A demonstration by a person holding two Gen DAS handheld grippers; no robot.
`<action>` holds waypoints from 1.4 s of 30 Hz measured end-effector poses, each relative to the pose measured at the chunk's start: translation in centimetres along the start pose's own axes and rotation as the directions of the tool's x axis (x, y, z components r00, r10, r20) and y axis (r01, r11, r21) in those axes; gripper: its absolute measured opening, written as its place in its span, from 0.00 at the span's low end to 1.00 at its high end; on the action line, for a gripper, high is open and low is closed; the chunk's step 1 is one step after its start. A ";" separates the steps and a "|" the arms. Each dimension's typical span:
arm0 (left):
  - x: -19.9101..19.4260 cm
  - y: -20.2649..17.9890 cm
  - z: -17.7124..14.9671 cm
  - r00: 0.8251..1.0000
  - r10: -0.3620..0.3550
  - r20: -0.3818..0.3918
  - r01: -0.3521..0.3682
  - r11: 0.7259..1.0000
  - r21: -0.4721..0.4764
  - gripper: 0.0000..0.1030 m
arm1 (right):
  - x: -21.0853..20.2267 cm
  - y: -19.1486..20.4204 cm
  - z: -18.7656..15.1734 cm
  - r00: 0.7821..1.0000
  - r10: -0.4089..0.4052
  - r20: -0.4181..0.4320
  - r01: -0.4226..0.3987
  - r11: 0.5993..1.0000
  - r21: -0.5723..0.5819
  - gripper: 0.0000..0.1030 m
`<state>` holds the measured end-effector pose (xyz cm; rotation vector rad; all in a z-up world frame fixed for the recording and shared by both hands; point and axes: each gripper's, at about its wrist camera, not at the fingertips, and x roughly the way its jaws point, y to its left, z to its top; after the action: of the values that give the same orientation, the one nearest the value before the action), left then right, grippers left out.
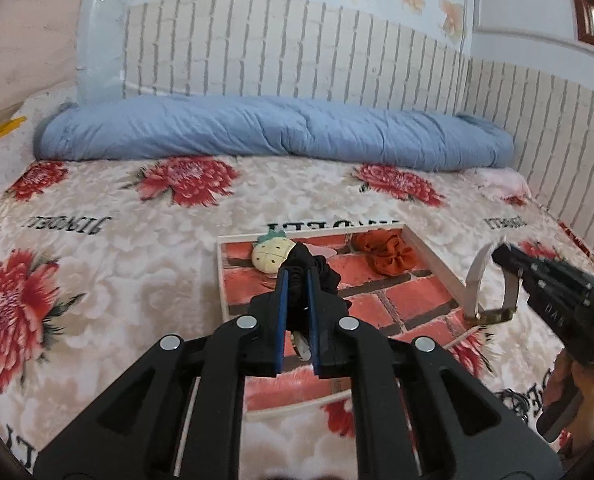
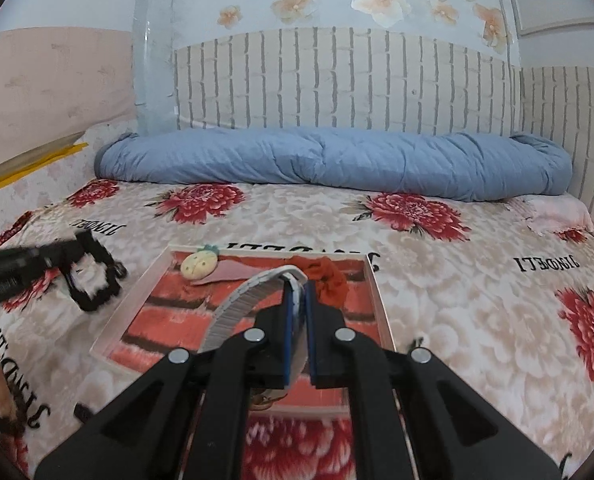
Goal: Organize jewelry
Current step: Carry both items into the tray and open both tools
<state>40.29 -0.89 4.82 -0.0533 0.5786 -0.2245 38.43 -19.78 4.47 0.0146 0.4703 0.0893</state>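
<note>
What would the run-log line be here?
left gripper: shut on black scrunchie | right gripper: shut on white watch band | tray: orange scrunchie, pineapple clip

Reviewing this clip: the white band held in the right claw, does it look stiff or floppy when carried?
The white band is probably semi-stiff: it arches out from the right claw and keeps its curve instead of drooping. It seems light, since a pinch at one spot carries it. The buckle end hangs lowest and may swing.

Black scrunchie [image 1: 297, 280] and white curved hairband [image 2: 249, 300] above brick-patterned tray [image 1: 433, 264] holding orange scrunchie [image 1: 385, 254], perhaps pineapple clip [image 1: 271, 256].
</note>
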 end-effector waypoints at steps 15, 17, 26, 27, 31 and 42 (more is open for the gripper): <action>12.0 0.0 0.4 0.978 0.109 -0.179 -0.110 0.994 0.005 0.08 | 12.5 -2.7 -0.4 0.973 -0.072 -0.221 0.078 0.997 0.020 0.06; 12.5 0.0 0.1 0.977 0.108 -0.183 -0.111 0.994 -0.005 0.08 | 13.3 -3.0 -0.8 0.970 -0.072 -0.233 0.080 0.996 0.027 0.06; 14.3 0.0 -0.7 0.973 0.136 -0.185 -0.132 0.991 0.031 0.08 | 14.9 -3.3 -1.5 0.967 -0.072 -0.245 0.083 0.996 0.034 0.06; 14.6 0.2 -0.7 0.971 0.143 -0.190 -0.139 0.990 0.031 0.08 | 15.2 -3.3 -1.5 0.966 -0.074 -0.247 0.084 0.996 0.031 0.06; 15.4 0.8 -0.8 0.967 0.138 -0.214 -0.138 0.990 0.016 0.08 | 15.8 -3.2 -1.6 0.963 -0.074 -0.260 0.083 0.996 0.023 0.06; 16.0 1.0 -0.4 0.943 0.158 -0.293 -0.155 0.987 0.034 0.45 | 16.2 -3.7 -1.4 0.932 -0.060 -0.357 0.065 0.998 0.002 0.08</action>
<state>53.29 -3.53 -4.23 0.0377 0.8761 -0.0799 52.45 -22.08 -4.25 -0.0032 0.8351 0.0248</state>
